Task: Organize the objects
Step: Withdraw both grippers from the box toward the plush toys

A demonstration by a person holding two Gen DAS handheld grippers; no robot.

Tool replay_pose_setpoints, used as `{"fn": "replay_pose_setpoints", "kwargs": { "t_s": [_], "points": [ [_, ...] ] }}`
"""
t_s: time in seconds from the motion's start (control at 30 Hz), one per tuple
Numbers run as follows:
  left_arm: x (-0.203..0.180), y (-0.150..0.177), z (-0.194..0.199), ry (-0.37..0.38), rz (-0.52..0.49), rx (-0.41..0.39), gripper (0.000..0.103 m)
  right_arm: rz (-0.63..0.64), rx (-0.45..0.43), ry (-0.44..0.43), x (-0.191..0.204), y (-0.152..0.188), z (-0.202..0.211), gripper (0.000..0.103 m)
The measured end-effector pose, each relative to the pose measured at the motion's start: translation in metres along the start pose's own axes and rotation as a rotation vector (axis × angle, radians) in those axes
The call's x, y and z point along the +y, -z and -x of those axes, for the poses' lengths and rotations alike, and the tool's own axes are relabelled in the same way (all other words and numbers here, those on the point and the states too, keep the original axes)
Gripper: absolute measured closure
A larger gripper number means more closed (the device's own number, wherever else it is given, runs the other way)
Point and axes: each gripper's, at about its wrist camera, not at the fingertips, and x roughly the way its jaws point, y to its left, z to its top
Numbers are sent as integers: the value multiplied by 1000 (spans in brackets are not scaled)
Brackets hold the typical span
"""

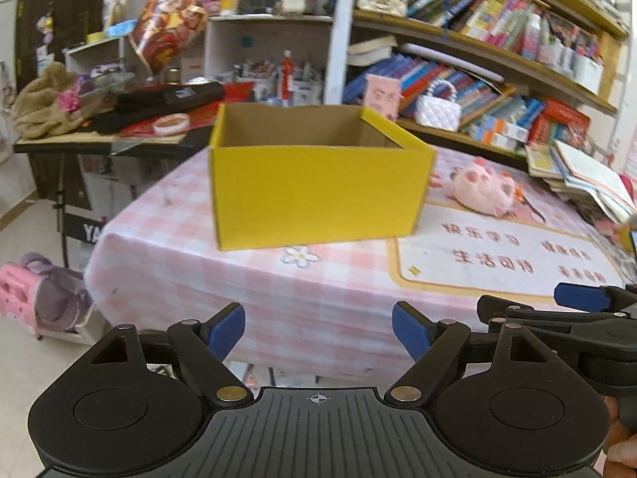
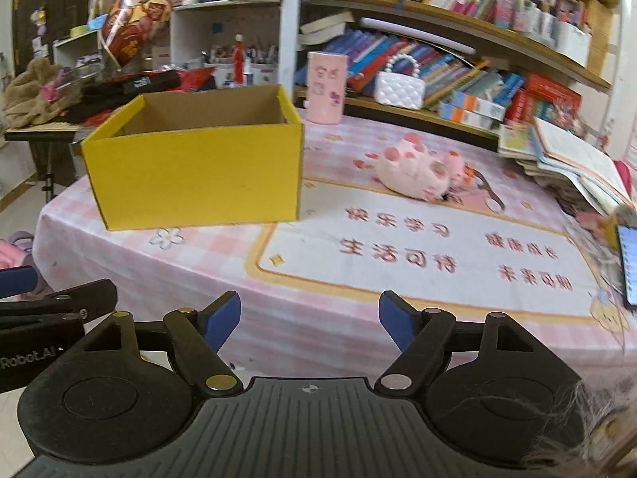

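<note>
An open yellow cardboard box (image 1: 318,191) stands on the pink checked tablecloth (image 1: 199,279); it also shows in the right wrist view (image 2: 195,177), and what shows of its inside is bare. A pink plush toy (image 1: 483,187) lies to the right of the box, also in the right wrist view (image 2: 414,171). A pink cylinder container (image 2: 326,87) stands behind the box. My left gripper (image 1: 318,330) is open and empty, held in front of the table edge. My right gripper (image 2: 310,318) is open and empty, beside the left one.
A printed mat (image 2: 438,255) covers the table's right part. Stacked open books (image 2: 565,167) and a phone (image 2: 629,263) lie at the right edge. Bookshelves (image 1: 497,40) stand behind, with a white quilted handbag (image 2: 400,87). A cluttered side table (image 1: 99,127) stands left, a pink backpack (image 1: 40,294) on the floor.
</note>
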Motion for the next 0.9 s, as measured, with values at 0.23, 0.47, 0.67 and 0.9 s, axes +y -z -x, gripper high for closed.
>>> {"fn": "replay_pose_setpoints", "kwargs": {
  "t_s": [0.23, 0.47, 0.67, 0.9],
  "points": [
    [-24, 0, -8, 78, -63, 21, 19, -60, 14, 85, -24, 8, 8, 26],
    [-52, 1, -16, 149, -112, 41, 19, -111, 34, 160, -50, 17, 12, 25],
    [-81, -2, -28, 203, -139, 57, 19, -148, 49, 222, -77, 22, 15, 23],
    [-121, -8, -43, 263, -210, 68, 19, -215, 75, 284, -113, 24, 9, 23]
  ]
}}
